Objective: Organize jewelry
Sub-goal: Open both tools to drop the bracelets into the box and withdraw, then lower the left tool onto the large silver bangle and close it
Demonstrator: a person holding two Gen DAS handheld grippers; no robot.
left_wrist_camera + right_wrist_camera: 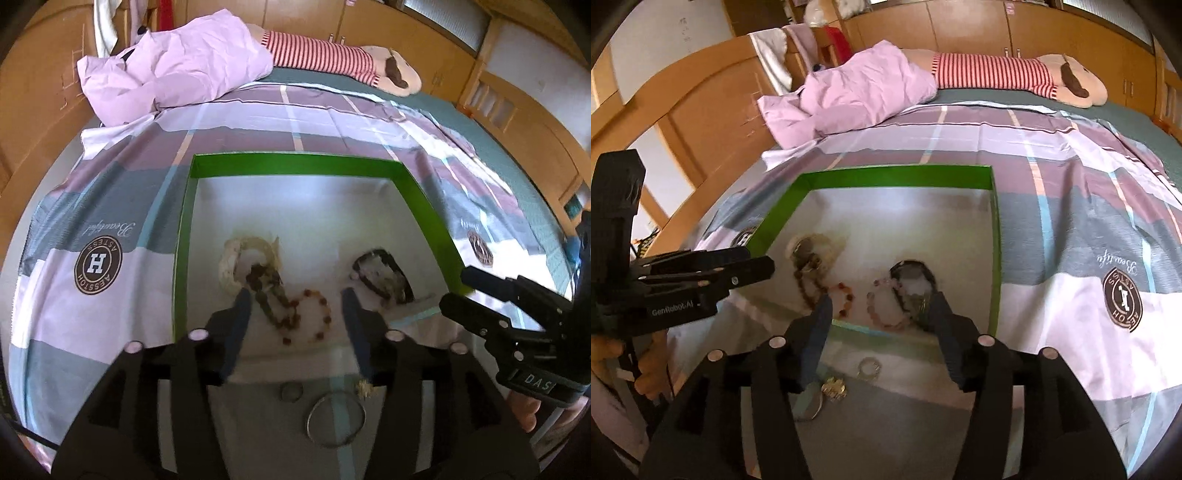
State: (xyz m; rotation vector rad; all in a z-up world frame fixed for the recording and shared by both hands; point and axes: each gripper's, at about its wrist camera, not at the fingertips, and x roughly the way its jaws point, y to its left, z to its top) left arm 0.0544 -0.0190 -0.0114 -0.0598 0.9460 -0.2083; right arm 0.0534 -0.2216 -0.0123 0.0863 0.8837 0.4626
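Wooden wardrobes and a wooden headboard ring the bed you are working over, its checked cover (pixel 122 192) in purple, grey and white blocks with round brown logo badges. At the far end lies a crumpled pink quilt (pixel 177 66), and to its right a long plush toy in a red-and-white striped shirt (pixel 332 55).

On the cover in front of you sits a shallow rectangular box with green walls and a white floor (pixel 295 166). Inside it, toward the near side, you have several pieces: on the left a cream beaded bracelet (pixel 236 258) tangled with a dark brown bead strand (pixel 273 295), beside it a loop of orange-red beads (pixel 317 314), then a pink bead bracelet (pixel 882 306), and on the right a black-banded piece with a pale centre (pixel 384 277).

Outside the box, on the near side, rest a plain silver bangle (pixel 336 419), a small silver ring (pixel 291 391) and a little gold ornament (pixel 364 387).

Your left gripper (pixel 295 314) hangs over the brown and orange beads, jaws moderately apart, pressing nothing. Your right gripper (pixel 881 317) stands over the pink bracelet at the box's near wall, jaws likewise parted and gripping nothing.
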